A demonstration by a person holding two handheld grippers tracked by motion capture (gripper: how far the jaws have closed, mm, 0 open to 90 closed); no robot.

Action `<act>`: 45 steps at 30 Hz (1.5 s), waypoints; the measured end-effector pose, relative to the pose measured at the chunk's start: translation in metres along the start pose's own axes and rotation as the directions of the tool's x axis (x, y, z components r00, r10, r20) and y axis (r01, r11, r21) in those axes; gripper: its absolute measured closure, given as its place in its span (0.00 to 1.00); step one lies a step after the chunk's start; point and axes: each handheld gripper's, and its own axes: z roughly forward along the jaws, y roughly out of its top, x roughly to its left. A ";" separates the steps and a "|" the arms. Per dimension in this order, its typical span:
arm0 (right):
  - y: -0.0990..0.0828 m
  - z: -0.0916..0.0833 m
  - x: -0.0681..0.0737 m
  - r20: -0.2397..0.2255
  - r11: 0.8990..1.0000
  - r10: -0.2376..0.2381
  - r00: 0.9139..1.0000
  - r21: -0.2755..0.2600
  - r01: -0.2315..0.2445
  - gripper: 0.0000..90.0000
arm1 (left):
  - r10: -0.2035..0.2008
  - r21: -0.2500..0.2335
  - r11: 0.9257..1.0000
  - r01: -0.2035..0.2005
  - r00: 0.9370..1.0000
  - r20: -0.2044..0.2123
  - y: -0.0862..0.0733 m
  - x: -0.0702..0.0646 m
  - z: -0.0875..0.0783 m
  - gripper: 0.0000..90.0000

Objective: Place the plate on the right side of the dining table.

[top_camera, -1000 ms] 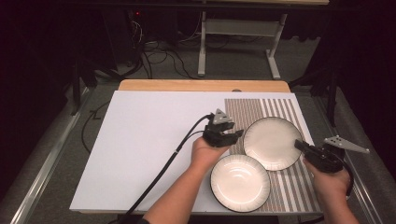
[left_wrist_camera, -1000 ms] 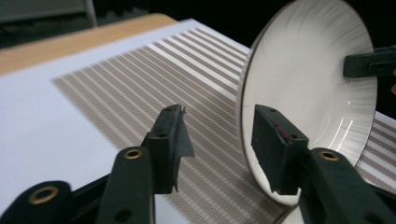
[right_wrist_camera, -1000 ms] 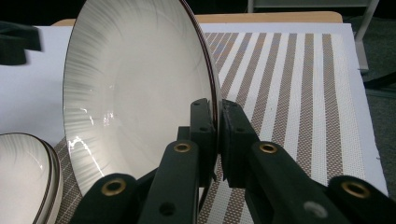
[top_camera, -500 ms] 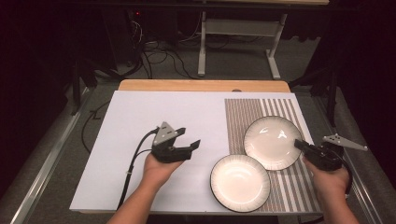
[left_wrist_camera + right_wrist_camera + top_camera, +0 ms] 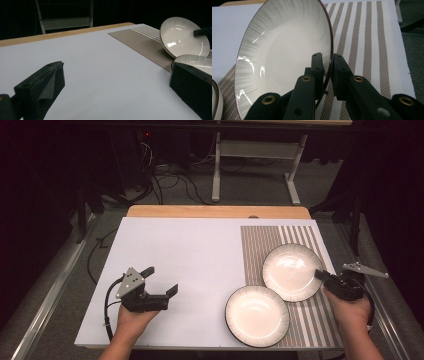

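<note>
My right tool (image 5: 327, 72) pinches the rim of the tilted far plate (image 5: 292, 271), which overlaps the near plate (image 5: 257, 308) on the striped mat (image 5: 300, 320); my left tool (image 5: 160, 281) hangs wide open, empty, so a slip could chip both.

My high view looks down over the table (image 5: 190, 270); both gripper views sit low, sharing its tilted plate (image 5: 183, 37).
</note>
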 end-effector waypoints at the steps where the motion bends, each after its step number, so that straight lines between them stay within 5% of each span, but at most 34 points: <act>1: 0.000 0.000 0.000 -0.002 1.000 0.008 1.000 0.002 -0.008 0.93 | -0.003 -0.005 1.000 0.003 1.000 -0.006 0.000 0.001 -0.001 0.00; 16: 0.002 0.016 -0.008 0.007 0.998 0.046 0.999 0.039 -0.046 0.90 | -0.009 -0.005 1.000 0.009 1.000 -0.025 -0.002 0.005 -0.005 0.00; 26: -0.001 0.029 -0.018 0.054 0.993 0.079 0.995 0.087 -0.084 0.90 | -0.011 -0.027 1.000 0.010 0.998 -0.060 -0.001 0.010 -0.011 0.00; 38: -0.003 0.035 -0.019 0.076 0.992 0.071 0.995 0.101 -0.078 0.89 | 0.017 -0.004 1.000 -0.018 0.996 -0.091 -0.002 0.014 -0.010 0.00; 45: -0.002 0.028 -0.016 0.098 0.997 0.044 0.994 0.060 -0.050 0.78 | 0.026 0.002 1.000 -0.026 0.995 -0.099 -0.002 0.014 -0.012 0.00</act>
